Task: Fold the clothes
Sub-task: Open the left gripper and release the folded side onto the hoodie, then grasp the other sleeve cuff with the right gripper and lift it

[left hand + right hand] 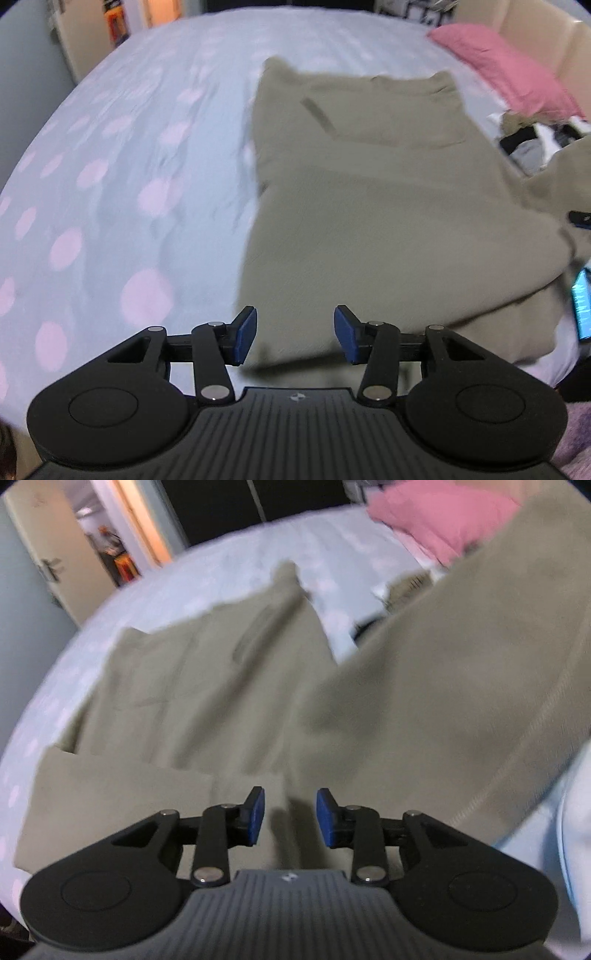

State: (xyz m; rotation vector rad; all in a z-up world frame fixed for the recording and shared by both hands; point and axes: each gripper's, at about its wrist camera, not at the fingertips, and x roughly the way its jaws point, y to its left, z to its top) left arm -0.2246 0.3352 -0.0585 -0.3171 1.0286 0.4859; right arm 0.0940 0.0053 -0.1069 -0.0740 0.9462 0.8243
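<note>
A pair of olive-khaki trousers (354, 192) lies on the bed (122, 177), which wears a pale blue cover with pink dots. In the left wrist view the trousers fill the centre and run from the gripper up toward 12 o'clock, with a slit pocket showing near the top.

No container shows in either view. A loose heap of black, white and grey clothes (532, 144) sits at 2 o'clock, beside a pink pillow (506, 70) against the cream headboard (535, 33).

The left gripper (294, 339) hovers over the near hem with its blue pads apart and nothing between them. The right gripper (290, 818) also stands partly open over a fold of the fabric; its pads do not press on the cloth. A raised flap of the same trousers fills the right wrist view from 1 to 3 o'clock.

Bare bedcover stretches wide from 8 to 11 o'clock of the trousers, up to the bed's far edge. An open door (44, 561) stands at 10 o'clock in the right wrist view.

A lit phone screen (583, 306) lies at 3 o'clock; its writing is too blurred to read.
</note>
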